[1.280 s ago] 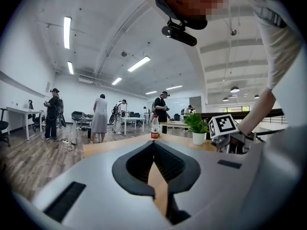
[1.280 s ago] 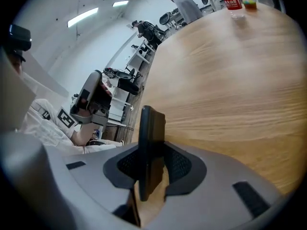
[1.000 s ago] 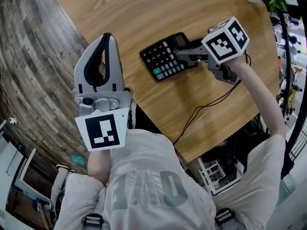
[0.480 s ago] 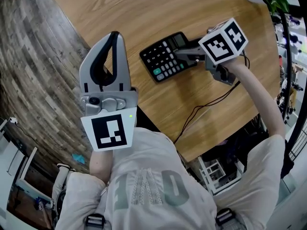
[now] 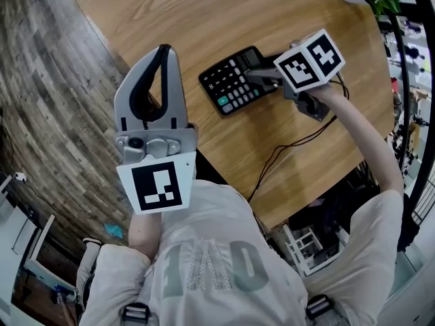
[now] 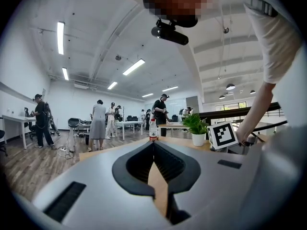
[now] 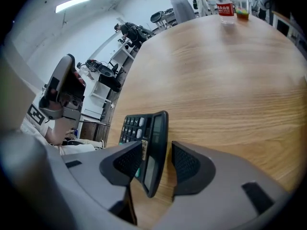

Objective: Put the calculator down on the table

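Right hand-held gripper (image 7: 156,148): jaws apart, just been opening. Calculator (image 7: 144,143) flat on table (image 7: 230,80), display end between jaws, long axis in line with them, keypad pointing away.

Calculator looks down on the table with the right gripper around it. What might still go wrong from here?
1. The right gripper has just been opening its fingers, but the calculator lies between them, one finger close to its face; pulling back at a slant may drag or flip it.
2. The black cable trails over the table edge beside that gripper and might snag as it retreats.
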`<action>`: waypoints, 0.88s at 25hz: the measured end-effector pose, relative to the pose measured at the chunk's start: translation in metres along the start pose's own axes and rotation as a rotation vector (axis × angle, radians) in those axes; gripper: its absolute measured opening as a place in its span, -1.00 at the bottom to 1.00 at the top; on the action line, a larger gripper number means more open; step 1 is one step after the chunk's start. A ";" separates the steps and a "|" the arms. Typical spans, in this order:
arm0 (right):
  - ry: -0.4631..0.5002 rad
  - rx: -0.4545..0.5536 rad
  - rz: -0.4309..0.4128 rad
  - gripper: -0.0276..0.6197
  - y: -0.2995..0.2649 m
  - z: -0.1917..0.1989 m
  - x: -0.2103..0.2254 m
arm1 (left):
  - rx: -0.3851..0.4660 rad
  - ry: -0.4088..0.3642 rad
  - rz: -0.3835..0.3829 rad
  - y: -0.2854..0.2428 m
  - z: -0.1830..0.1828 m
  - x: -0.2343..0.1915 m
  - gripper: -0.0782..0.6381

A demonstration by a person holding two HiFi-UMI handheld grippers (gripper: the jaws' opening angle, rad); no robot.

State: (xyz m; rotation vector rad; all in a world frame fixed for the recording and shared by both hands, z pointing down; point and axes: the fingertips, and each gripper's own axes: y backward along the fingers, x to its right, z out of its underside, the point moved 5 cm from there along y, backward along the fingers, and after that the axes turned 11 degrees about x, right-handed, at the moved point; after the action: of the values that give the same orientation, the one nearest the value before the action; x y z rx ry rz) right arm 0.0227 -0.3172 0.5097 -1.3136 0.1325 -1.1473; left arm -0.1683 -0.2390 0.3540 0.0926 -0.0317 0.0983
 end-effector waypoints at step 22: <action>0.232 1.089 0.794 -0.81 0.208 -0.037 -0.091 | 0.245 -0.097 -0.055 0.048 -0.115 -0.031 -0.76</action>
State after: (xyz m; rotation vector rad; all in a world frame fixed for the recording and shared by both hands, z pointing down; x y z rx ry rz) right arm 0.0744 -0.3135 0.2855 -0.0985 0.1450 -0.4976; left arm -0.2007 -0.1837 0.2430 0.3429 -0.1142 0.0424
